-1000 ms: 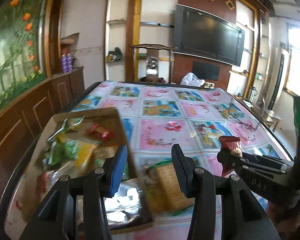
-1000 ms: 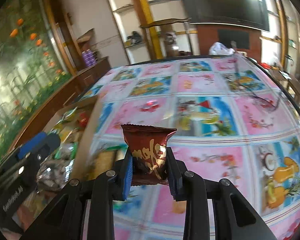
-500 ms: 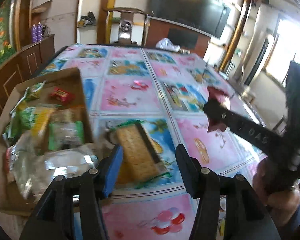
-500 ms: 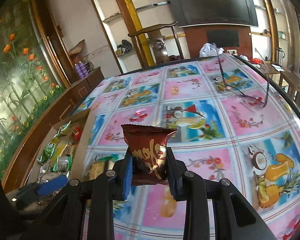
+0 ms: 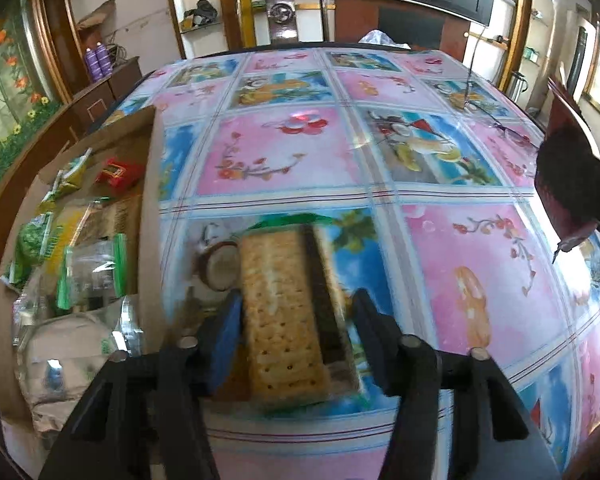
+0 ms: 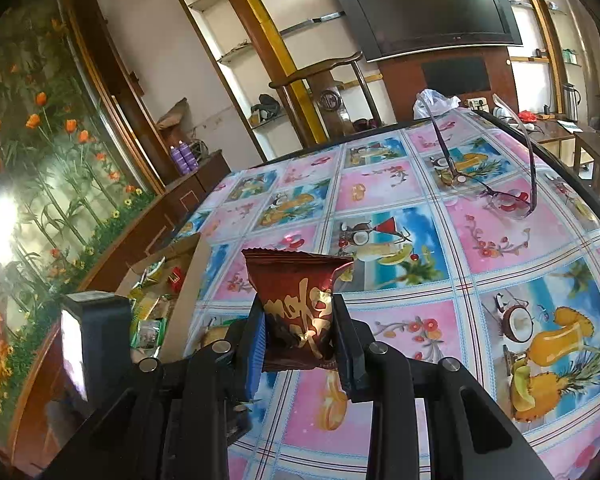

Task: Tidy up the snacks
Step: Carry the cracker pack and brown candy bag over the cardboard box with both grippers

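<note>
A clear-wrapped pack of crackers (image 5: 284, 312) lies on the patterned tablecloth. My left gripper (image 5: 296, 320) is open, its fingers on either side of the pack's near end, just above it. A cardboard box (image 5: 150, 184) holding several snack packets stands to its left; it also shows in the right wrist view (image 6: 196, 268). My right gripper (image 6: 300, 336) is shut on a dark red snack packet (image 6: 300, 296), held above the table; the packet shows at the right edge of the left wrist view (image 5: 560, 184).
A pair of glasses (image 6: 508, 200) lies on the far right of the table. A wooden chair (image 5: 280, 8) stands at the far edge. A low wooden cabinet (image 6: 188, 192) runs along the left side, behind the box.
My left gripper has moved right from over the box and down to straddle the cracker pack. My right gripper has risen slightly, still holding the red packet.
</note>
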Demonstrator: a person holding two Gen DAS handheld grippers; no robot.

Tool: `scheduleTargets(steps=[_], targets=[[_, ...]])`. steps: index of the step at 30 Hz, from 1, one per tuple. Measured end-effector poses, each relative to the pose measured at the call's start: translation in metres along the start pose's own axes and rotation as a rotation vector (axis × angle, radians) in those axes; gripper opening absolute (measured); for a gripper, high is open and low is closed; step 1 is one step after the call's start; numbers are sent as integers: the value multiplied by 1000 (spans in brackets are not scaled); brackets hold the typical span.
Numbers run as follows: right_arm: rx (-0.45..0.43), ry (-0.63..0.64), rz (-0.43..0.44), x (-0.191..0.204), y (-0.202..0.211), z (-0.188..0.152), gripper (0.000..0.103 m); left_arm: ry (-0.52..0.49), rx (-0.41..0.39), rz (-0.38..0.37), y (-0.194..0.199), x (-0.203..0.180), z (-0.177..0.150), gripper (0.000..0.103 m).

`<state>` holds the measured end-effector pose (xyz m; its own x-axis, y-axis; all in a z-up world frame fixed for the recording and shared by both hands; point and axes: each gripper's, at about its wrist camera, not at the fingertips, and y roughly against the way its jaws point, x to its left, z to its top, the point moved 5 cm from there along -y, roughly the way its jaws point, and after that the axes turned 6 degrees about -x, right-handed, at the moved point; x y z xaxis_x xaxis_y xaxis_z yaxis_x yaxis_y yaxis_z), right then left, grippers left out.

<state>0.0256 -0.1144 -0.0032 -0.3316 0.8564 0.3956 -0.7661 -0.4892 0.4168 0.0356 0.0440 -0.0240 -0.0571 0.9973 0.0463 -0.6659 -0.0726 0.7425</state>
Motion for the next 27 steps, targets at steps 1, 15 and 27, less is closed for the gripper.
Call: scheduleTargets(steps=[1,15,27], targets=[[0,-9,-2,-3,0,0,33,-16,-9,1,0,-4,0,45],[34,-7,-53,-11,-11,-5,33,37,-127,-134,44,5,7,45],[135,191,109,79,-20,-41,33,192,-262,-50,99,112,5,45]])
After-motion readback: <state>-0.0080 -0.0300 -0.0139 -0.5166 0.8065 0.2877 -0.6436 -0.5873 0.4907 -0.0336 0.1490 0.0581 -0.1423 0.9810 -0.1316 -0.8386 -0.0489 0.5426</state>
